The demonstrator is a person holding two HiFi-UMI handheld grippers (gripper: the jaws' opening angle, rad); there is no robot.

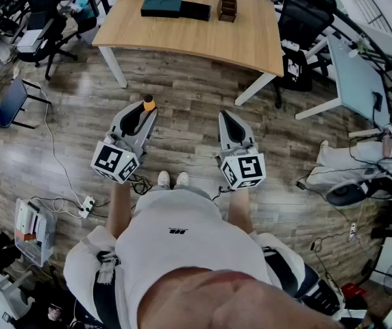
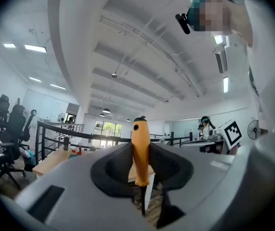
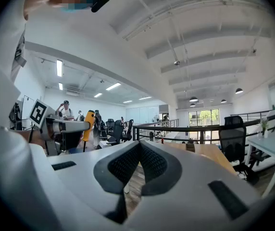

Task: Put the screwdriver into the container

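The screwdriver (image 1: pixel 149 103) has an orange handle and a dark shaft. My left gripper (image 1: pixel 145 110) is shut on it, held over the wooden floor well short of the table. In the left gripper view the handle (image 2: pixel 140 150) stands upright between the black pads (image 2: pixel 113 170), with its shaft pointing down. My right gripper (image 1: pixel 224 116) is beside the left one, shut with nothing in it; its pads (image 3: pixel 123 165) meet at the tips. On the table stand a small brown wooden container (image 1: pixel 227 9) and a flat dark teal box (image 1: pixel 162 6).
The light wooden table (image 1: pixel 203 36) stands ahead on white legs, with a black box (image 1: pixel 194 10) and small coloured pieces on it. Office chairs (image 1: pixel 45 26) stand at the left, a white desk (image 1: pixel 353 81) at the right. A power strip and cables (image 1: pixel 83 204) lie on the floor.
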